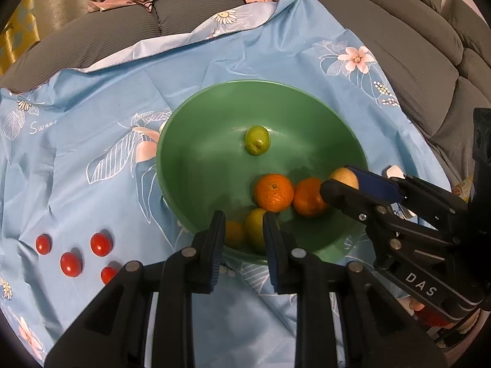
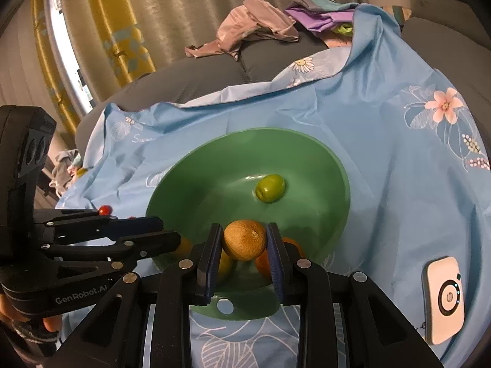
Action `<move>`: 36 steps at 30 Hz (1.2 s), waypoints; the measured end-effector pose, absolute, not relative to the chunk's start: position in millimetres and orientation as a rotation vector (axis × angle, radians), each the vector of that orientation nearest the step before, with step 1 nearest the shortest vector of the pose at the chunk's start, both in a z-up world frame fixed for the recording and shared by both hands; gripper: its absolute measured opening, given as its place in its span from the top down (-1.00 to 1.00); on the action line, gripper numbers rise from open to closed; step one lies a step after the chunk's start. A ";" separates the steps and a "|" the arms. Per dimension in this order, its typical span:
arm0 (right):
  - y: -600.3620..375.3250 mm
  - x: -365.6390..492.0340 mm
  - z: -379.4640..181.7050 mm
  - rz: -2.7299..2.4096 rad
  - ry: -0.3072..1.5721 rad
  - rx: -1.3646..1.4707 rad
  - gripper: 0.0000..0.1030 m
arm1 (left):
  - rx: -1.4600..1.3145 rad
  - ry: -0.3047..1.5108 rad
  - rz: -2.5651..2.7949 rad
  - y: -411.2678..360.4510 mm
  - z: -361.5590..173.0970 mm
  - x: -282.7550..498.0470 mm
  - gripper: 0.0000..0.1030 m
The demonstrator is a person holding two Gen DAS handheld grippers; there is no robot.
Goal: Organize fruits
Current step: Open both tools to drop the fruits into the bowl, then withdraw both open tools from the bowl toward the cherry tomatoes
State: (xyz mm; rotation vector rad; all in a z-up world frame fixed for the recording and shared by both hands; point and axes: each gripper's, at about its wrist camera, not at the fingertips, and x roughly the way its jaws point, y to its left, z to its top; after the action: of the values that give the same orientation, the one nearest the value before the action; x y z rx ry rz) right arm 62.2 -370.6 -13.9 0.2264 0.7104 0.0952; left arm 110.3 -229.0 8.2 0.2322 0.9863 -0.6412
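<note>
A green bowl (image 1: 199,168) (image 2: 199,190) sits on a blue floral cloth (image 1: 107,107). It holds a green fruit (image 1: 257,139) (image 2: 270,188), two tangerines (image 1: 273,193) and a yellow-green fruit (image 1: 254,230) at the near wall. My right gripper (image 2: 244,230) (image 1: 340,181) is shut on a tan round fruit (image 2: 244,239) (image 1: 345,177), held over the bowl's near side. My left gripper (image 1: 244,217) (image 2: 170,231) hangs over the near rim, shut and holding nothing; the fruit seen between its fingers lies below in the bowl. Several red cherry tomatoes (image 1: 71,264) lie on the cloth to the left.
The cloth covers a grey sofa (image 1: 414,46) with crumpled clothes (image 2: 254,30) at the back. A white HP device (image 2: 443,300) lies on the cloth right of the bowl. Curtains (image 2: 153,15) hang behind.
</note>
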 end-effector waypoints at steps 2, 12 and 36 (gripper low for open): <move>-371.1 61.3 -13.1 0.089 0.714 0.230 0.41 | 0.229 0.986 -0.642 -228.4 8.9 110.2 0.46; -367.8 45.4 -6.9 0.069 0.703 0.242 0.30 | 0.204 0.962 -0.621 -213.0 22.6 93.7 -0.32; -282.7 -9.5 -9.2 0.246 0.752 0.151 0.30 | -0.054 1.113 -0.434 -58.5 -7.7 9.8 -0.94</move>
State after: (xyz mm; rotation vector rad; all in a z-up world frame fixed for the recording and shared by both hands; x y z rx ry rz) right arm -9.5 -282.7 -9.2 0.1515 0.7522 0.2464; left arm 9.8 -58.5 -7.7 -0.0537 1.1134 -0.4342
